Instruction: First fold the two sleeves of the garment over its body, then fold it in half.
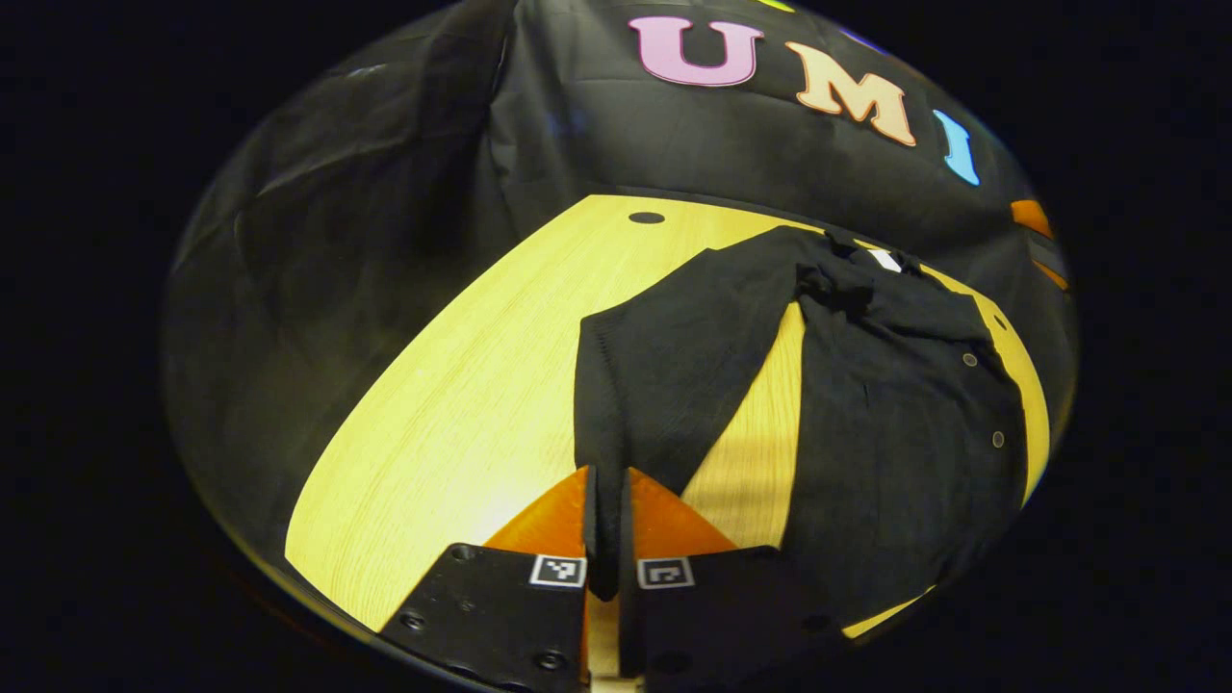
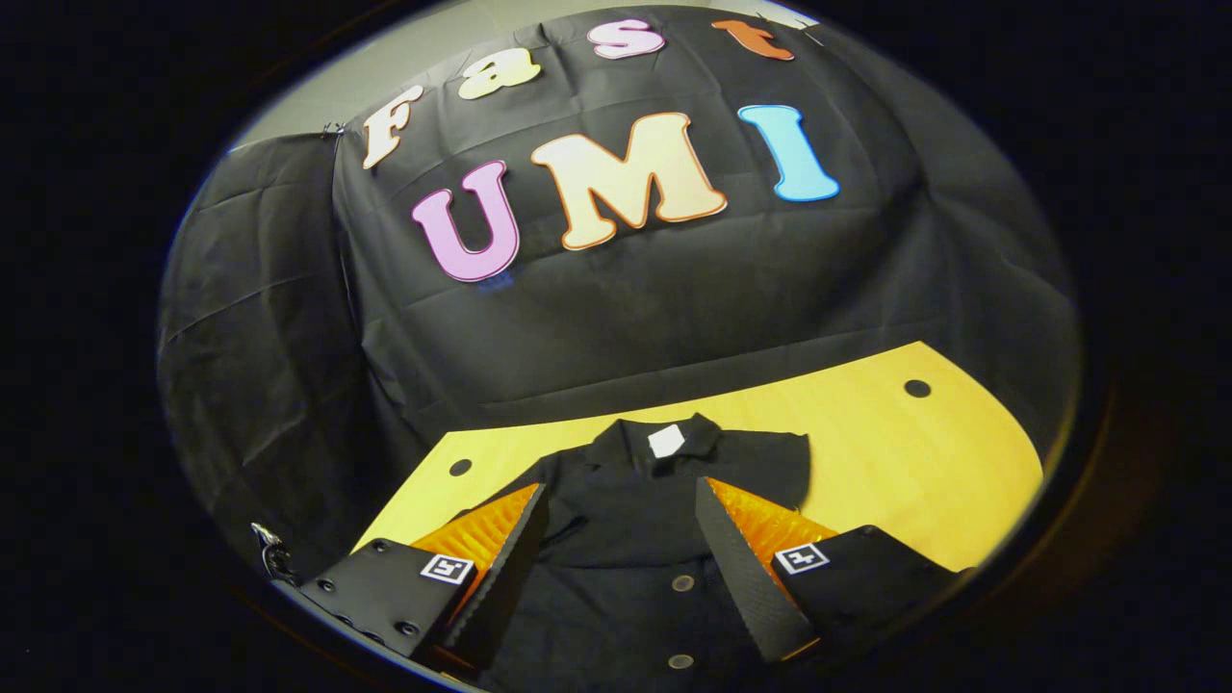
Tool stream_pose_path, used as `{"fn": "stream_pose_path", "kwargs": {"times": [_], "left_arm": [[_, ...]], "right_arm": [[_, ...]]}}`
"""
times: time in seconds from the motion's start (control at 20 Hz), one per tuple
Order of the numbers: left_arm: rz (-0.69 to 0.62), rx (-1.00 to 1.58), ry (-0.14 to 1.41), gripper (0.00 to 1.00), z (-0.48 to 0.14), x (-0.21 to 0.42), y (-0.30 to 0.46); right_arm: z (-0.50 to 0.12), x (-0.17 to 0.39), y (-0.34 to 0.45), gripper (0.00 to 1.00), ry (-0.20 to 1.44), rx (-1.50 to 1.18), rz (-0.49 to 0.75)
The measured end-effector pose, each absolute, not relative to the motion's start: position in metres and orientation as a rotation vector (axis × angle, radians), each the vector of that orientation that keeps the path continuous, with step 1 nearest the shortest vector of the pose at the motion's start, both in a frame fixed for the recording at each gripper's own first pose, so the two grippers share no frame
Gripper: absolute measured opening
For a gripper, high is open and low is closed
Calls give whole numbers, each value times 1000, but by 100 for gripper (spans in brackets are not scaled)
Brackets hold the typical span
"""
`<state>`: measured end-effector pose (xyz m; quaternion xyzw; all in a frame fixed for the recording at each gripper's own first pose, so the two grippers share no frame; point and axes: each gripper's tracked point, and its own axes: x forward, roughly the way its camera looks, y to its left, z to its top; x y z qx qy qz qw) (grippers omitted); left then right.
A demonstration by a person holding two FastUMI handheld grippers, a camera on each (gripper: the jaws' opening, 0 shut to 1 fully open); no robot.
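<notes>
On my left side, my left gripper [image 1: 608, 500] is pinched nearly closed on the cuff end of the garment's sleeve [image 1: 664, 375], a thin edge of black cloth standing up between the two fingers. The sleeve runs away from me in a long dark band toward the shoulder, with a wedge of bare tabletop [image 1: 462, 404] between it and the body. I judge this is the first sleeve fold, so to do it well I should lift just enough to clear the wood, carry the cuff across toward the button line, and lay it flat without dragging the shoulder out of place (a twist at the armhole would spoil the later half fold). Moving right, the garment [image 1: 905, 433] lies spread on the tabletop, collar far from me, a white tag [image 1: 884, 259] at the neck and small round buttons [image 1: 970, 359] down the front. The cloth looks soft, matte and limp, creasing at the collar; the tabletop is smooth pale wood grain with small dark round holes. My right gripper [image 2: 621, 549] hovers wide open over the garment's chest, holding nothing, its fingers splayed either side of the button row, ready to pin the body if it shifts.
</notes>
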<state>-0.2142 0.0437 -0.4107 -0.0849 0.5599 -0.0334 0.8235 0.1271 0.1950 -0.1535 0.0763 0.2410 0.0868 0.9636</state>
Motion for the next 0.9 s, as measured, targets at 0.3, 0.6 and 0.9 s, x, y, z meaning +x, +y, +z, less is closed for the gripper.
{"fn": "stream_pose_path", "kwargs": {"times": [0.3, 0.6, 0.9], "left_arm": [[-121, -126, 1191, 0, -406, -211, 35], [-231, -133, 1175, 0, -369, -211, -12], [-350, -319, 1026, 0, -291, -159, -114]], "right_arm": [[-156, 96, 146, 97, 493, 187, 126], [-169, 73, 104, 97, 508, 231, 93], [-189, 48, 60, 98, 551, 259, 66]]}}
